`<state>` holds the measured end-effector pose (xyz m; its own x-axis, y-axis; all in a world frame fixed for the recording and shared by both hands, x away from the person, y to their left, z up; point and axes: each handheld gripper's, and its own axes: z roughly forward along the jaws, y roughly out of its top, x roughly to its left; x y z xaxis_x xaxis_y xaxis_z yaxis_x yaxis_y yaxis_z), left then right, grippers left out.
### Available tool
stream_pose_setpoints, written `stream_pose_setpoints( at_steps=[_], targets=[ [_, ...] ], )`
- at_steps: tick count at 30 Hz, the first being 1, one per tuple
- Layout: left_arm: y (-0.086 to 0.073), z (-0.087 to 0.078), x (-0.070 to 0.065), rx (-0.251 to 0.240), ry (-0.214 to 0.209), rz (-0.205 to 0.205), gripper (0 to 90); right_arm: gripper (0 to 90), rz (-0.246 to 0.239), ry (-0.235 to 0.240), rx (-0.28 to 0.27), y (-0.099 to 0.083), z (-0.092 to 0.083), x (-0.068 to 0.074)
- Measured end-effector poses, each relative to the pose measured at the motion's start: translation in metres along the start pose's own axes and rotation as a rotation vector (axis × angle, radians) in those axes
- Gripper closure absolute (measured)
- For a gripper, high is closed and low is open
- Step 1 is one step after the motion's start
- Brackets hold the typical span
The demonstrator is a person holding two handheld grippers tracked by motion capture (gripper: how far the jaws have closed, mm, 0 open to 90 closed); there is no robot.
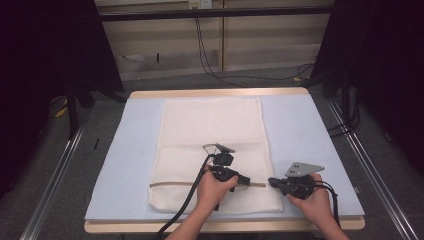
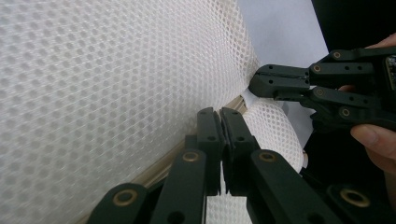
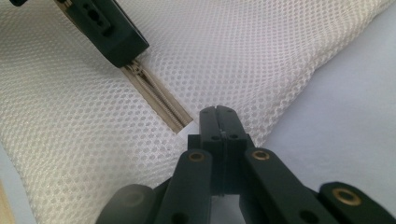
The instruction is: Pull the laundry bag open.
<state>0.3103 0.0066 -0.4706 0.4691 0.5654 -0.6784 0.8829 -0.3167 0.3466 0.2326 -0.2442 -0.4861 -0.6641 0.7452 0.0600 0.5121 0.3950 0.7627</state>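
The mesh bag (image 1: 212,150) lies flat on the blue mat (image 1: 300,130), its zipper (image 3: 161,100) running across the near end. The right gripper (image 1: 272,182) is clamped on the bag's edge just past the zipper's end, pinning it. The left gripper (image 1: 246,180) sits on the zipper line, jaws pressed together, apparently on the slider, which I cannot see. This looks like zipping in hand; next, a steady pull along the zipper while the right holds firm.

No readable text, labels, brands, numbers or signs anywhere: none on the mesh bag (image 1: 212,145) by the jaws, none on its zipper (image 3: 159,95), none on the table (image 1: 305,130).
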Motion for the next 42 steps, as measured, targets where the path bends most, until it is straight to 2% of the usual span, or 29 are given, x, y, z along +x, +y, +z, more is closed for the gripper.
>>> stream_pose_setpoints(
  at_steps=[4,5,6,14,15,16,21,24,25,27,28,29,30,39,42],
  targets=[
    [0.0,-0.006,0.005,0.004,0.015,0.003,87.5,90.0,0.001,0.001,-0.001,0.0,0.0,0.0],
    [0.0,-0.008,0.006,0.0,0.0,-0.008,87.5,90.0,0.001,0.001,-0.001,0.0,0.0,0.0],
    [0.0,-0.01,0.007,0.001,0.014,-0.003,87.5,90.0,0.001,0.001,-0.001,0.0,0.0,0.0],
    [-0.003,-0.026,0.015,-0.002,0.001,-0.007,87.4,90.0,0.002,0.004,0.003,0.0,0.0,0.0],
    [-0.003,-0.028,0.015,-0.007,0.018,-0.012,87.5,90.0,0.004,0.004,0.004,0.0,0.0,0.0],
    [-0.003,-0.029,0.016,-0.004,0.013,-0.002,87.5,90.0,0.002,0.003,0.005,0.001,0.0,0.0],
    [-0.005,-0.036,0.019,-0.007,0.007,-0.013,87.5,90.0,0.003,0.002,0.006,0.001,0.0,0.0],
    [-0.006,-0.042,0.021,-0.007,0.017,-0.007,87.4,90.0,0.004,0.002,0.008,0.001,0.0,0.0],
    [-0.006,-0.043,0.021,-0.014,0.013,-0.018,87.4,90.0,0.002,0.002,0.006,0.001,0.0,0.0],
    [-0.006,-0.046,0.024,-0.012,0.02,-0.006,87.4,90.0,0.003,0.003,0.007,0.001,0.0,-0.001],
    [-0.007,-0.046,0.024,-0.02,0.007,-0.021,87.4,90.0,0.001,0.004,0.007,0.001,0.0,-0.001],
    [-0.007,-0.047,0.025,-0.014,0.007,-0.014,87.4,90.0,0.001,0.003,0.008,0.001,0.0,-0.001],
    [-0.007,-0.047,0.025,-0.018,0.016,-0.017,87.4,90.0,-0.001,0.002,0.007,0.001,0.0,-0.001],
    [-0.009,-0.057,0.029,-0.027,0.011,-0.02,87.4,90.0,0.001,0.01,0.007,0.001,0.0,-0.001],
    [-0.01,-0.062,0.032,-0.028,0.025,-0.022,87.4,90.0,0.004,0.012,0.009,0.001,0.0,-0.001]
  ],
)
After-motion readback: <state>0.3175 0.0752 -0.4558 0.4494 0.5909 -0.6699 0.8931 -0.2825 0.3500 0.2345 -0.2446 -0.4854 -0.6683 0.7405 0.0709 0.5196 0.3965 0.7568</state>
